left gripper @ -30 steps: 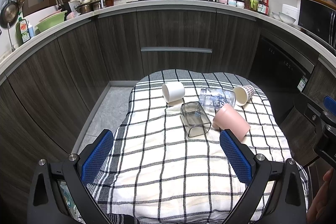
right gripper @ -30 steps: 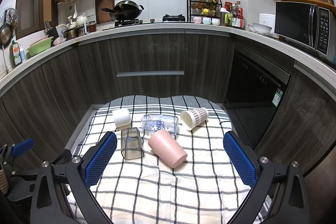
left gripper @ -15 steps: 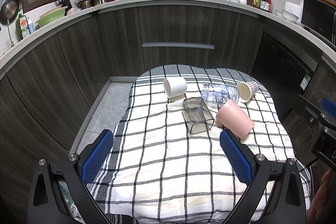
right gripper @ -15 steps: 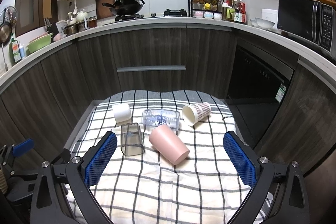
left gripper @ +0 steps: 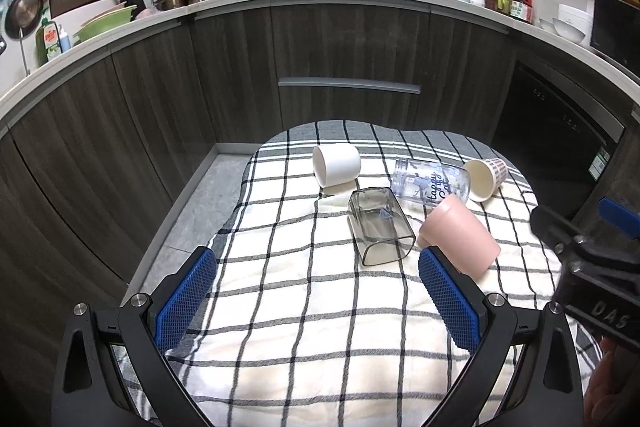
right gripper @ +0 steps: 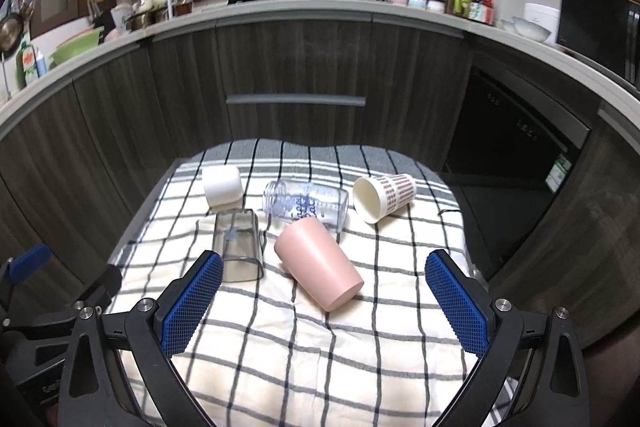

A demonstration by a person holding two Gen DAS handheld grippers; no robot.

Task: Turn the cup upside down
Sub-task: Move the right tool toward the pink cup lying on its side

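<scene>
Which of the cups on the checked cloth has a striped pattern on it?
The paper cup lying on its side at the far right of the group, beside the clear printed bottle. The white, pink and smoky square cups are plain.

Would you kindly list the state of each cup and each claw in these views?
white cup: on its side, untouched
grey square cup: on its side, mouth toward the camera
clear bottle: lying down, uncapped
striped paper cup: on its side
pink cup: on its side, mouth toward the camera
left claw: open, empty
right claw: open, empty
</scene>
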